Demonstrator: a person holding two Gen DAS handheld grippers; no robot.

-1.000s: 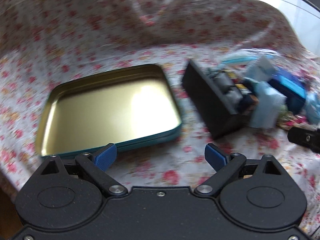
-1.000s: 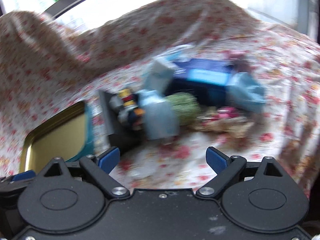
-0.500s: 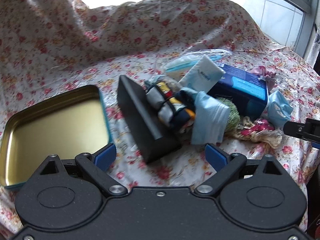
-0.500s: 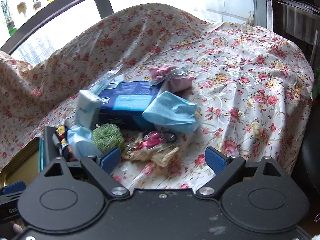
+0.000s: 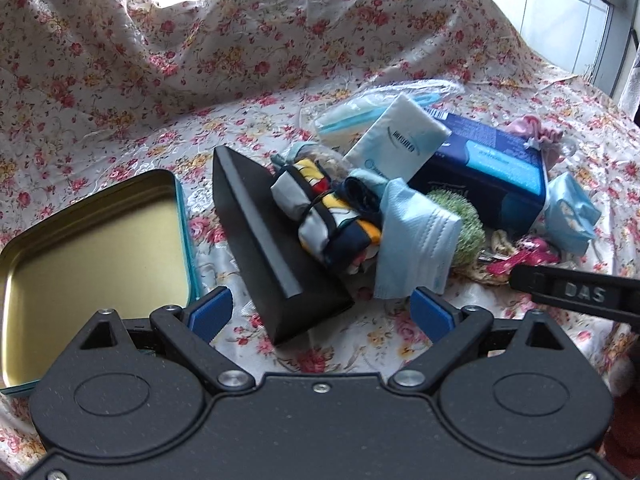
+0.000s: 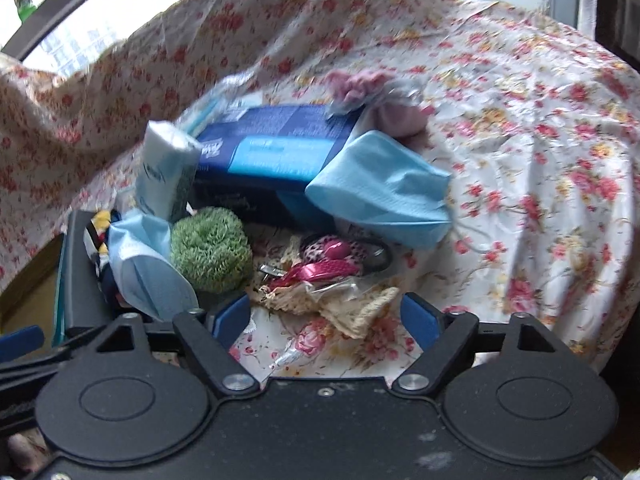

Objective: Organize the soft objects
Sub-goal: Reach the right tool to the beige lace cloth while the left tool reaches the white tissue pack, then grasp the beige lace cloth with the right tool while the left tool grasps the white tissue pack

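lace and pink bits (image 6: 320,280) are seen just ahead of the right gripper (image 6: 326,320), between its spread, empty jaws. the left gripper (image 5: 320,312), also spread and empty, is faced at the black box (image 5: 272,248), so the right one is judged nearer the soft pile.

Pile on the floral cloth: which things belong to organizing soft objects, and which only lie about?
Belong: face mask, green scrubber, tissue pack, rolled cloth, pink pouch, black box.
Lying about: gold tin, blue carton.
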